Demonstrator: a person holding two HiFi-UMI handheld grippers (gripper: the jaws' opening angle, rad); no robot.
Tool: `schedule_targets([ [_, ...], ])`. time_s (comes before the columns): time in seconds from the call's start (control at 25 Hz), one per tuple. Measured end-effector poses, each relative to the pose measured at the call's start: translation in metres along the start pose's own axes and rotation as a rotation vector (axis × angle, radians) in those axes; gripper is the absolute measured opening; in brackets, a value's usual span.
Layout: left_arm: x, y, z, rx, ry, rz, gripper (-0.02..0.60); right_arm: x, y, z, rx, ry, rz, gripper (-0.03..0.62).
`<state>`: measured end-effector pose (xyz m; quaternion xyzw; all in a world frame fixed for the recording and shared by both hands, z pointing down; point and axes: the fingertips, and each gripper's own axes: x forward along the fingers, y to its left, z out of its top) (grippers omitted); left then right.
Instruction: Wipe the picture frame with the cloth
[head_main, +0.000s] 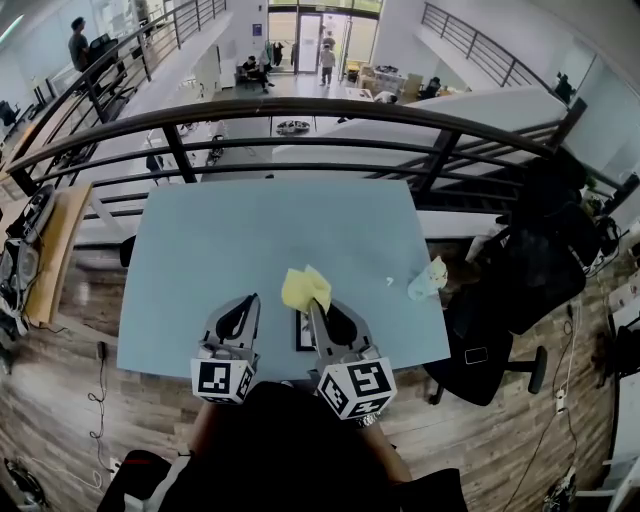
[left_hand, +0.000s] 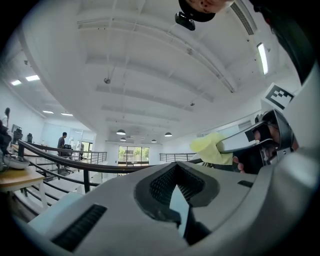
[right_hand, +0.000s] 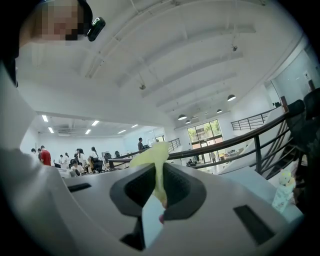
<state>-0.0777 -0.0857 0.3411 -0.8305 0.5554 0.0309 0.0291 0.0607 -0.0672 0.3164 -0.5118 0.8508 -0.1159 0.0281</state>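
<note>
While the left gripper (head_main: 250, 303) sat near the table's near edge with jaws together on nothing, the right gripper (head_main: 313, 308) pinched the yellow cloth (head_main: 305, 287). Between them lay the picture frame (head_main: 301, 336), mostly hidden. Beyond, the table (head_main: 270, 225) ran bare to the railing (head_main: 300, 108).
</note>
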Motion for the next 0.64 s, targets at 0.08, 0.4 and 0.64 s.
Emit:
schedule_targets([
  [0.08, -0.001, -0.002, -0.001, 0.001, 0.000, 0.000, 0.000, -0.002, -0.002, -0.001, 0.001, 0.001, 0.000, 0.035],
  [0.4, -0.002, -0.013, -0.008, -0.006, 0.017, -0.020, 0.000, -0.010, -0.007, -0.007, 0.014, 0.009, -0.017, 0.035],
  [0.64, -0.001, -0.021, -0.009, -0.001, 0.015, -0.060, 0.000, -0.017, -0.011, -0.013, 0.037, 0.011, -0.045, 0.035],
])
